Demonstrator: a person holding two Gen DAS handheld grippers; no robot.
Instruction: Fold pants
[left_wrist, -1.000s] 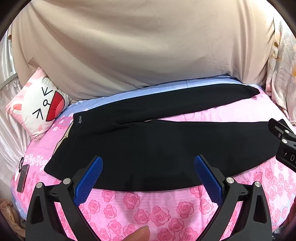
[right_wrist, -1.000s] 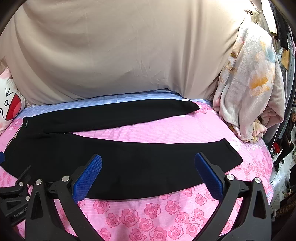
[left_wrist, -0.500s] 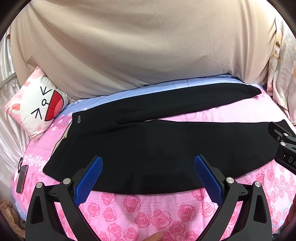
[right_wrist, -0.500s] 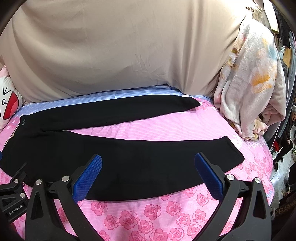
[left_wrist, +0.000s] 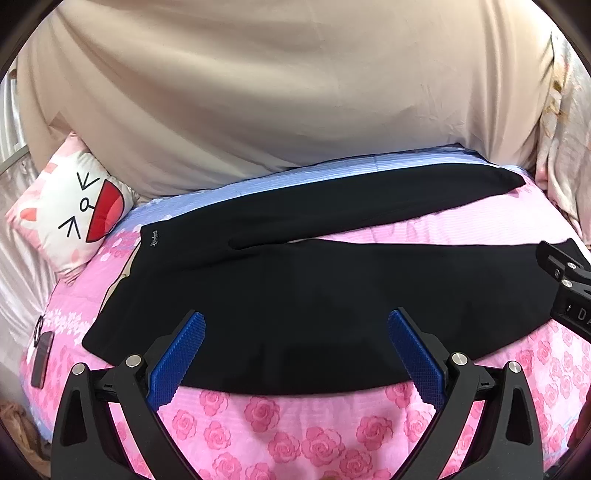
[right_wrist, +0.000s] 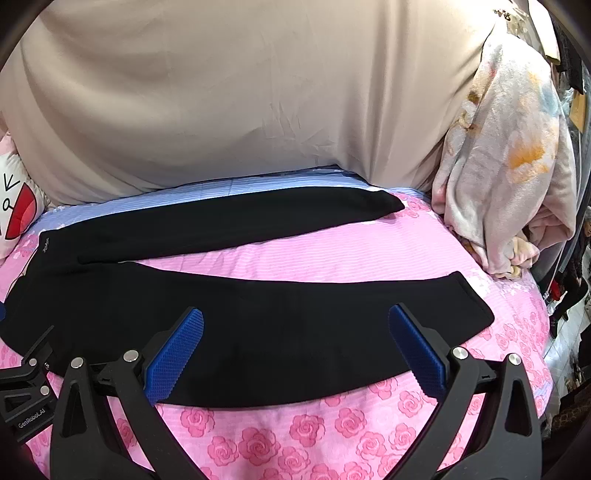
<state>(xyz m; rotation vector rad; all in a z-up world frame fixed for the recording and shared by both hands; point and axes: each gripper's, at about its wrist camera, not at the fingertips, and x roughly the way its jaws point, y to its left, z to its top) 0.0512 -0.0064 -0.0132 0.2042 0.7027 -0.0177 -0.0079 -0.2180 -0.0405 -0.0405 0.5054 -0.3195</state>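
Bright, even indoor light, soft shadows, sharp centre, strong fisheye bending and dark vignette at edges.

Both tools, L (left_wrist: 295, 354) & R (right_wrist: 295, 354), jaws wide apart, side by side, nothing gripped.

A home bedroom: a bed under a pink rose-print bedspread (left_wrist: 280, 417), a cartoon-face cushion (left_wrist: 70, 214) at its left end, beige draped cloth (right_wrist: 229, 99) behind, and what seems a floral blanket (right_wrist: 509, 158) heaped right.
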